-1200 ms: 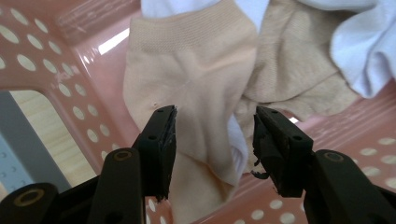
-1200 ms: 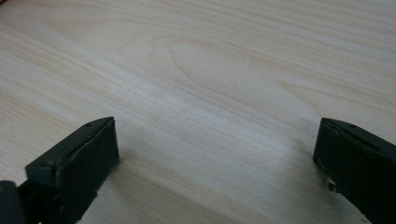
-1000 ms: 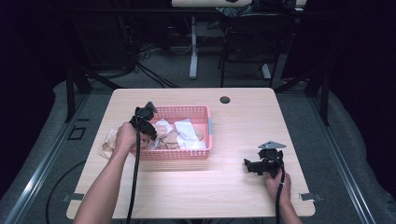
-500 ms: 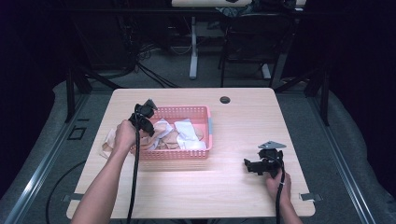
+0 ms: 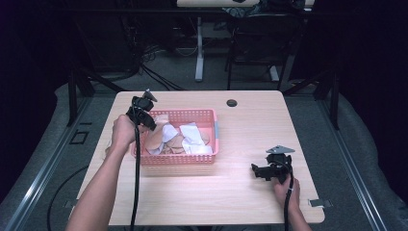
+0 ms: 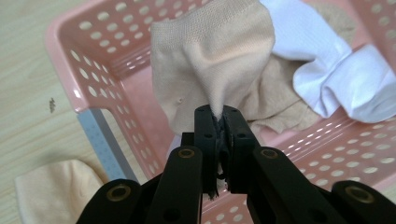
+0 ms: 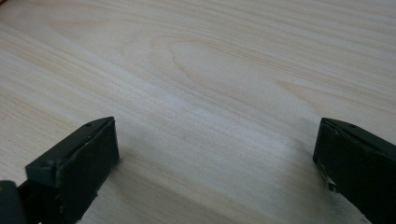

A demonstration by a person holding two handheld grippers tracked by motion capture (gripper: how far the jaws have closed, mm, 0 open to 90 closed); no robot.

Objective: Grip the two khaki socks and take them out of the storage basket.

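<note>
Pink basket (image 6: 100, 79) below: left gripper (image 6: 220, 112) fingers pinching beige sock (image 6: 215, 56) (right's spread).

Wooden table (image 5: 250, 139), white socks (image 6: 345, 79), office chair (image 5: 260, 38)

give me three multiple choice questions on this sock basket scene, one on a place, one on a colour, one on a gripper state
1. Where does the right gripper sit?
A. on the table, right of the basket
B. inside the basket
C. at the table's far left corner

2. What colour is the basket?
A. blue
B. pink
C. black

3. How are the jaws of the left gripper?
A. wide open over bare wood
B. shut on a white sock
C. shut on the beige sock

Answers:
1 A, the high view shows it on the table, apart from the basket.
2 B, its perforated walls are pink.
3 C, the left gripper view shows the jaws pinching a fold of the beige sock above the basket.
</note>
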